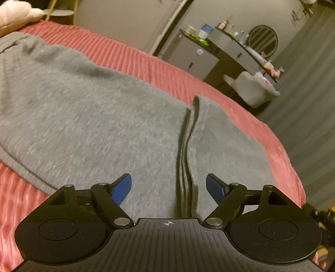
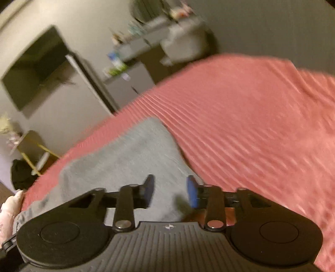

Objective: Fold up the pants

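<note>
Left gripper [image 1: 168, 188]: jaws apart, nothing held. It is poised low over the pants [image 1: 88, 117], with a raised fold ridge [image 1: 186, 159] running up between the jaws. Judged: it is lined up to pinch that ridge or the layers beside it.

Right gripper [image 2: 170, 191]: jaws apart, narrower than the left, nothing held. It is set over the pants' near edge [image 2: 125, 154], where grey cloth gives way to the bedspread; the view is blurred. Judged: it is placed to take that edge for a fold.

Pants: grey knit, spread flat on the bed [image 1: 129, 56]. In the left view a narrow flap [image 1: 222, 134] lies right of the ridge, so one fold appears made. Whether the ridge is a seam or stacked layers cannot be told.

Bed: red ribbed spread, bare and wide right of the pants in the right view, so there is room to lay a fold.

Surroundings:
- pale plush thing [image 1: 16, 14] at the bed's far corner, apart from the pants;
- cabinet [image 1: 194, 56] with bottles;
- grey chair [image 1: 253, 87];
- dark wall screen [image 2: 35, 71].

Obstructions: none seen between the jaws and the cloth.
</note>
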